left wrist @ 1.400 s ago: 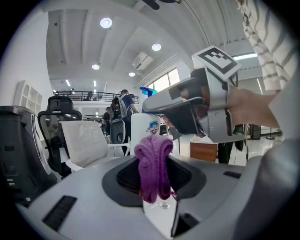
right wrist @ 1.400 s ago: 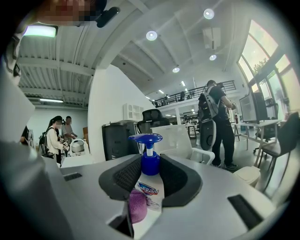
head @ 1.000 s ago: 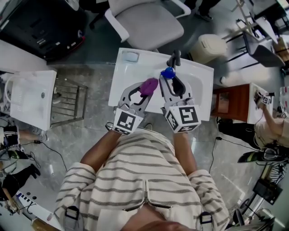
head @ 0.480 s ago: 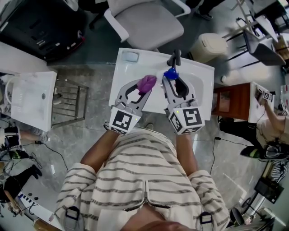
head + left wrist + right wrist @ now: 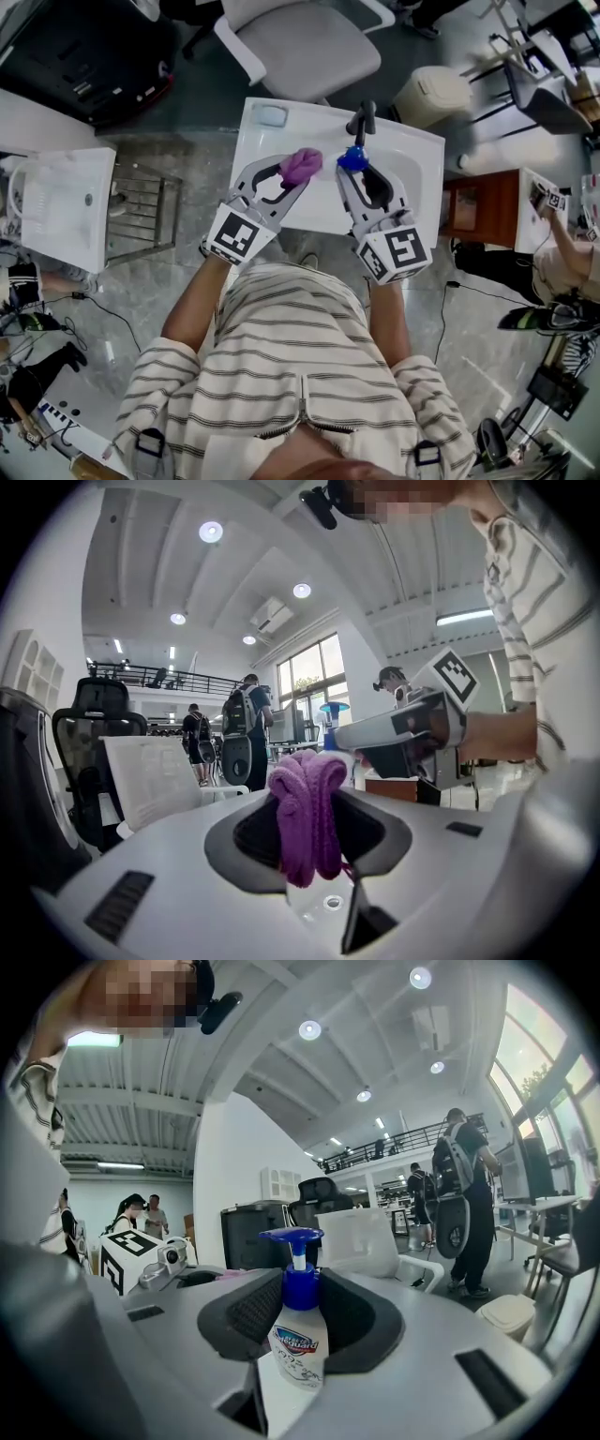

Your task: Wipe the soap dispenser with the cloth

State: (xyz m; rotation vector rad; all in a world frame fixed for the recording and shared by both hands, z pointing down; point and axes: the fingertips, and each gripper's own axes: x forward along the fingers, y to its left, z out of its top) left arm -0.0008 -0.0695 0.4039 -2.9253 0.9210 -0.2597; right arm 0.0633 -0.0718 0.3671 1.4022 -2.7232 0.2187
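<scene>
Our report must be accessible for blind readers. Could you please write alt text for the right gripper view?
The right gripper holds a white soap dispenser with a blue pump upright between its jaws, which are closed on the bottle. Beyond it are a white office chair and people standing in a bright open hall.

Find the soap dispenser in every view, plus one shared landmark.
Head view: soap dispenser upper centre, in right tool.
Left gripper view: blue pump peeking behind purple cloth, centre.
Right gripper view: centre, gripped by the tool.
Shared landmark: the white office chair.
</scene>
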